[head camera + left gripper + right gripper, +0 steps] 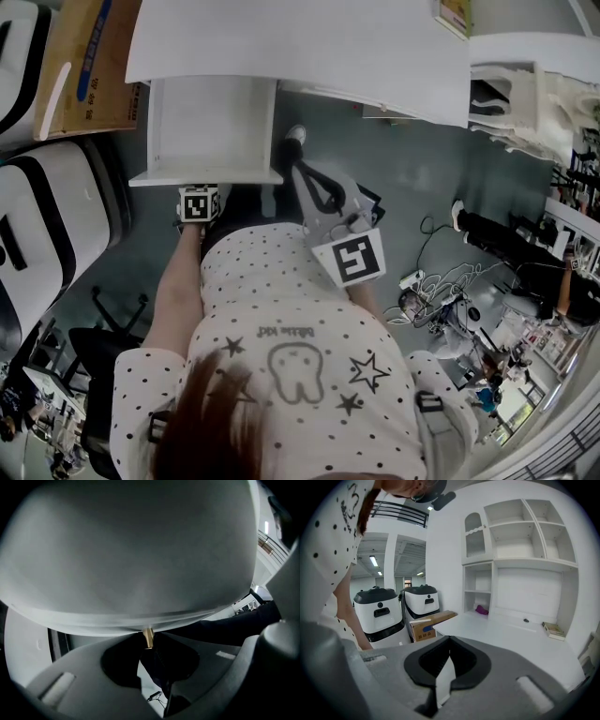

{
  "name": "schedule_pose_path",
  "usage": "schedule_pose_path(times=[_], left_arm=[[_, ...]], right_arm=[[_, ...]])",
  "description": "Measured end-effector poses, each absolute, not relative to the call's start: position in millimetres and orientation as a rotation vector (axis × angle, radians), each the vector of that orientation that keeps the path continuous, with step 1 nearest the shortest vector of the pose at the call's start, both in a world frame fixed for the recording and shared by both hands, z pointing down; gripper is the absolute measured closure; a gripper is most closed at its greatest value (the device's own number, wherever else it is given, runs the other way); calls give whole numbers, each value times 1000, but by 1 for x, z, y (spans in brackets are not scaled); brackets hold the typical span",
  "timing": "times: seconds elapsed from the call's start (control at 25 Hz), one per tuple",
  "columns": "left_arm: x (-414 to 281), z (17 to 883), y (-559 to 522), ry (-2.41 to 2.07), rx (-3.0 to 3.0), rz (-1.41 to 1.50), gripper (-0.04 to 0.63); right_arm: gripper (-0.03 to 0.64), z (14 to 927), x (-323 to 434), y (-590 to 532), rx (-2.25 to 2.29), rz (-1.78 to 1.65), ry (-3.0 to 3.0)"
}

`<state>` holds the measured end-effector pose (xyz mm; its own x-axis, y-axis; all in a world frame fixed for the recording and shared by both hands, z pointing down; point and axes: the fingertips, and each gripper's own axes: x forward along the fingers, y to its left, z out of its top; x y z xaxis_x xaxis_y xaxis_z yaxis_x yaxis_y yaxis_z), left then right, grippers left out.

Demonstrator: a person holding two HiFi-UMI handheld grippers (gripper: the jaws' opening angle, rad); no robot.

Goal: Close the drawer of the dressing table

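The white dressing table (309, 47) has its drawer (211, 131) pulled out toward me, and the inside looks empty. My left gripper (199, 202) sits at the drawer's front edge, fingertips hidden under it. In the left gripper view the drawer front (131, 555) fills the top. Its small brass knob (148, 637) sits between the tips of my left gripper (148, 642), which close against it on both sides. My right gripper (300, 173) hangs to the right of the drawer, away from it. That right gripper (449, 639) is shut and empty, looking across the tabletop (511, 639).
A cardboard box (89, 66) and white-and-black machines (47, 225) stand left of the drawer. A dark chair base (103, 328) is at my lower left. Cables (441, 291) lie on the floor to the right. White shelves (525, 541) rise behind the tabletop.
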<state>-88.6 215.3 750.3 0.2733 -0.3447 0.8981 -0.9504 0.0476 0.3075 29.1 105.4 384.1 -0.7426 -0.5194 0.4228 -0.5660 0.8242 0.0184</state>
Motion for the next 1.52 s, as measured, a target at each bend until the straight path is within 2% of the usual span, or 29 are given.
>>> schedule_pose_path(times=[1.52], left_arm=[[-115, 757, 144, -1530, 1281, 654, 518]], right_arm=[[614, 387, 78, 19, 732, 177, -2645]])
